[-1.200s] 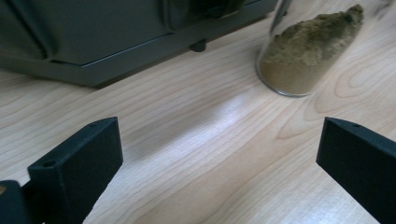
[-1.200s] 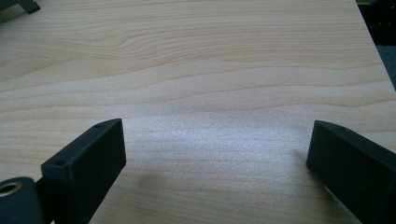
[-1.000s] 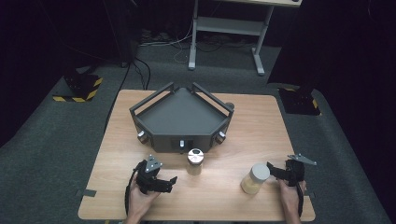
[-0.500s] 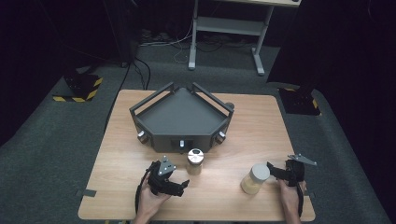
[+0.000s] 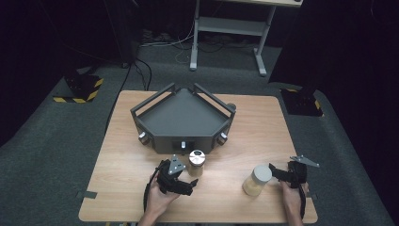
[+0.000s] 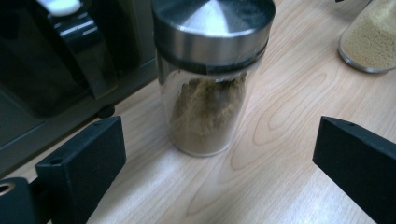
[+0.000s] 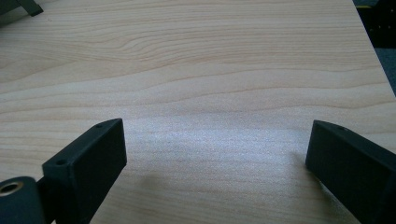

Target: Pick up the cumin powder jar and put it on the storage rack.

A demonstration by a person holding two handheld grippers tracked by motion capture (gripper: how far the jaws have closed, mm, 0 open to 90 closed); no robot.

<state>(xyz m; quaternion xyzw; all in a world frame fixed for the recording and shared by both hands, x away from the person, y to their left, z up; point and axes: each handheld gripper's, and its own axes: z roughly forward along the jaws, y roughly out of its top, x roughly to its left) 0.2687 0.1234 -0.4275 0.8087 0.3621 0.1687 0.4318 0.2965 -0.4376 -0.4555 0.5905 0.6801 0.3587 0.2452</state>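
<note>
The left gripper (image 6: 219, 168), jaws wide and just closing a little, faces the steel-capped jar (image 6: 208, 74); an off-centre squeeze could tip it toward the dark tray (image 5: 181, 117).

The right gripper (image 7: 215, 168) is also wide, holding nothing.

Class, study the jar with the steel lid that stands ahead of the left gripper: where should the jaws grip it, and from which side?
Grip the jar with the steel lid on its glass wall below the lid, coming level from the person's side, as the open left gripper already faces. It stands upright, its round wall probably fits between the jaws, and the dark tray blocks the far side.
</note>
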